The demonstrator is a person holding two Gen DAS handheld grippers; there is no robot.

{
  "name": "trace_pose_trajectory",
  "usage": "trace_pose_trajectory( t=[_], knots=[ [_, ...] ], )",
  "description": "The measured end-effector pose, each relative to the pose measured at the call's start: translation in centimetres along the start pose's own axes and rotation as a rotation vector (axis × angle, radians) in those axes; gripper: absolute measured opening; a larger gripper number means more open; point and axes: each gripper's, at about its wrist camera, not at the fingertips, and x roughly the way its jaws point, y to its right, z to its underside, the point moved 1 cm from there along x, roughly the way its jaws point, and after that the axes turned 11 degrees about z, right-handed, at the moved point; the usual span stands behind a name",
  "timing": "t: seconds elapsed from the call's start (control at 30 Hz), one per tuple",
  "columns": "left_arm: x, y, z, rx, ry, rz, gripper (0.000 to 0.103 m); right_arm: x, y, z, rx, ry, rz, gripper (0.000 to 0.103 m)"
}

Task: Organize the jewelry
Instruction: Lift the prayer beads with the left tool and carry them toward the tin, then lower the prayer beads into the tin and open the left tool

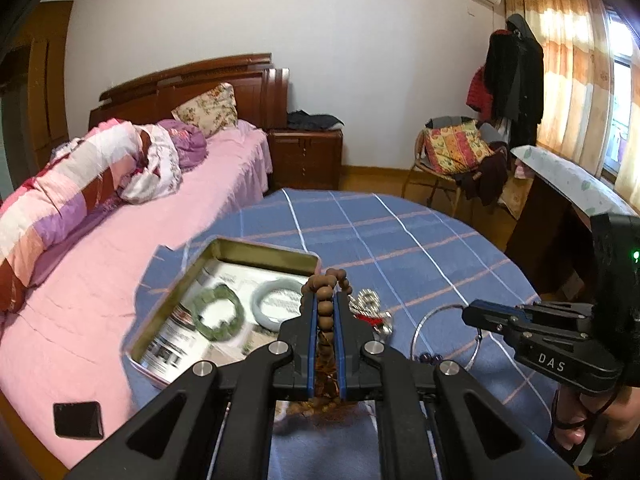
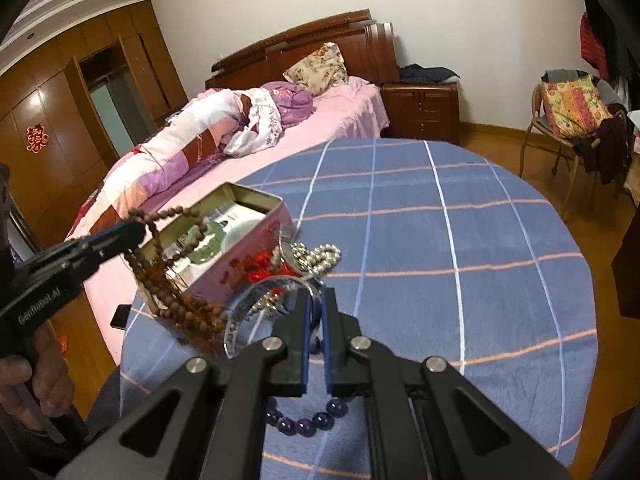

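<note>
My left gripper (image 1: 325, 300) is shut on a brown wooden bead strand (image 1: 325, 312) and holds it lifted beside the open tin box (image 1: 224, 252); the strand (image 2: 168, 280) hangs by the tin's near side in the right wrist view. The tin (image 2: 256, 232) holds a green bangle (image 1: 218, 312) and a pale grey bangle (image 1: 276, 304). My right gripper (image 2: 316, 300) is shut on a thin silver bangle (image 2: 260, 296), which also shows in the left wrist view (image 1: 440, 312). A silver bead necklace (image 2: 320, 256), a red-tasselled piece (image 2: 260, 264) and a purple bead bracelet (image 2: 304, 420) lie on the cloth.
The blue plaid cloth (image 2: 440, 240) covers a round table beside a pink bed (image 1: 120, 248). A black phone (image 1: 77, 419) lies on the bed's edge. A chair with clothes (image 1: 456, 152) and a nightstand (image 1: 306, 156) stand beyond the table.
</note>
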Motion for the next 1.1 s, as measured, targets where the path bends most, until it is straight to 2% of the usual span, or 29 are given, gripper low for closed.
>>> trace_pose_trajectory(
  t=[0.47, 0.67, 1.1],
  knots=[
    [-2.2, -4.0, -4.0, 0.011, 0.081, -0.116, 0.006, 0.1, -3.0, -4.7, -0.056, 0.060, -0.036, 0.007],
    [-1.5, -5.9, -4.2, 0.004, 0.063, -0.151, 0.006, 0.9, -5.1, -6.5, -0.090, 0.063, -0.050, 0.007],
    [0.0, -8.5, -2.9, -0.043, 0.005, -0.187, 0.006, 4.0, -9.5, -6.3, -0.147, 0.020, -0.082, 0.007]
  ],
)
